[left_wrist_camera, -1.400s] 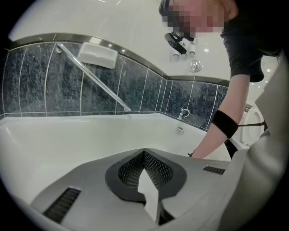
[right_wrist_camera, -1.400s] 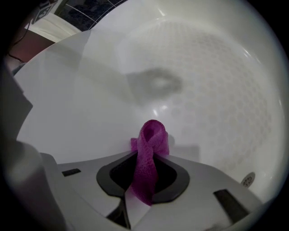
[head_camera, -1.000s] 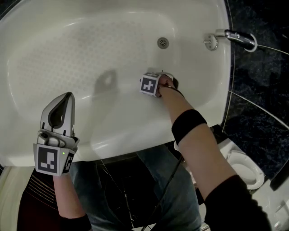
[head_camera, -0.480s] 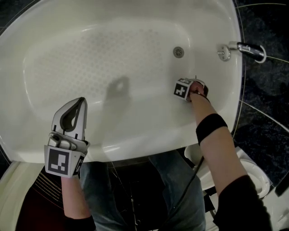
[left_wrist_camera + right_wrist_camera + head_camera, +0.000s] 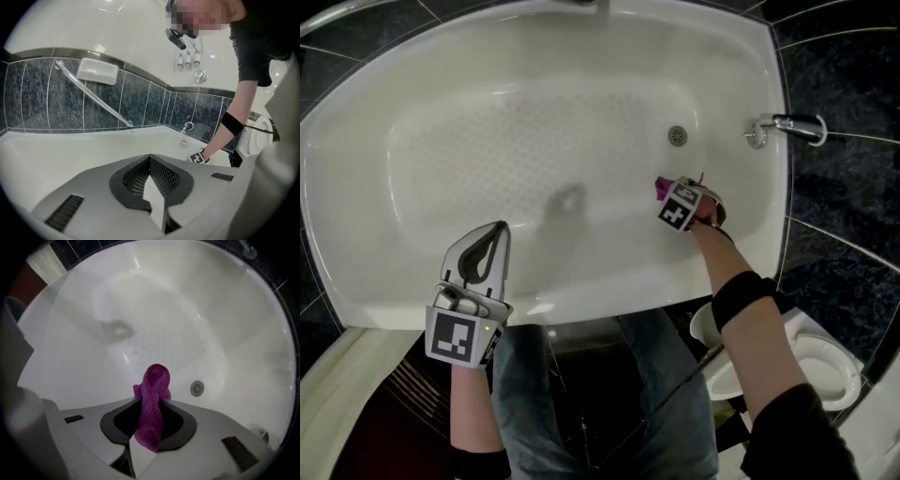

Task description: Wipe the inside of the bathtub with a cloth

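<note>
Between the jaws of the right gripper (image 5: 151, 398), pinched fast: a magenta cloth (image 5: 155, 378), bunched and poking past the tips, inside the white bathtub (image 5: 534, 141) near the drain (image 5: 677, 135). Over the near rim (image 5: 581, 305), well apart, jaws of the left gripper (image 5: 497, 228) pressed together.

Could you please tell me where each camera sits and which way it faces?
Head view: on the person's head, facing steeply down into the bathtub; left gripper, right gripper and right arm show.
Left gripper view: on the left gripper, looking along its shut jaws across the bathtub to the tiled wall; right arm shows.
Right gripper view: on the right gripper, looking down at the bathtub floor; its jaws clamp the purple cloth.
Shared: head and right gripper views both show the drain.
</note>
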`<state>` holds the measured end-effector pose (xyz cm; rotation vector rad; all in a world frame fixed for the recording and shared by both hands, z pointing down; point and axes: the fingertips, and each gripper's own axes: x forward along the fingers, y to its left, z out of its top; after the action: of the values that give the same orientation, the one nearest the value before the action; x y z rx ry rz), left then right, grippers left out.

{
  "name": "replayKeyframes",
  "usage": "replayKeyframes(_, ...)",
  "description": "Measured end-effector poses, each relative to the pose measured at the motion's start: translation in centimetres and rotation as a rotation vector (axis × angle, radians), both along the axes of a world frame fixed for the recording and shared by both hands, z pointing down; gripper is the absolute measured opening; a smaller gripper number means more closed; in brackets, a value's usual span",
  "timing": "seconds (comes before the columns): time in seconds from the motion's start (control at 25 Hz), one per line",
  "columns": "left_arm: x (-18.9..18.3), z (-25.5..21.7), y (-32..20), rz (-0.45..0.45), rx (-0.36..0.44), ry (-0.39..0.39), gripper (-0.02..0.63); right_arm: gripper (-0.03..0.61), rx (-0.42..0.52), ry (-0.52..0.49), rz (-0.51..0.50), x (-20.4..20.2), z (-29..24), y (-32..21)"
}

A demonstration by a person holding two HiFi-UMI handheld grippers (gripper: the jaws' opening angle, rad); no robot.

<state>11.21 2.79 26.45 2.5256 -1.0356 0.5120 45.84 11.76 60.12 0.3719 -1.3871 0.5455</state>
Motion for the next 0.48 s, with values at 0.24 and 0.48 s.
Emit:
replayKeyframes(0.24, -2.2, -8.2, -1.1, 0.041, 0.026, -0.002, -0.002, 0.108, 0.292, -0.302, 0.282, -13.4, -12.3, -6.3)
replayKeyframes(0.48, -6.8, -13.4, -1.6, 0.062, 0.085, -0.007, -0.003, 0.109, 0.479, -0.501, 0.476, -21.6, -25.1, -6.7)
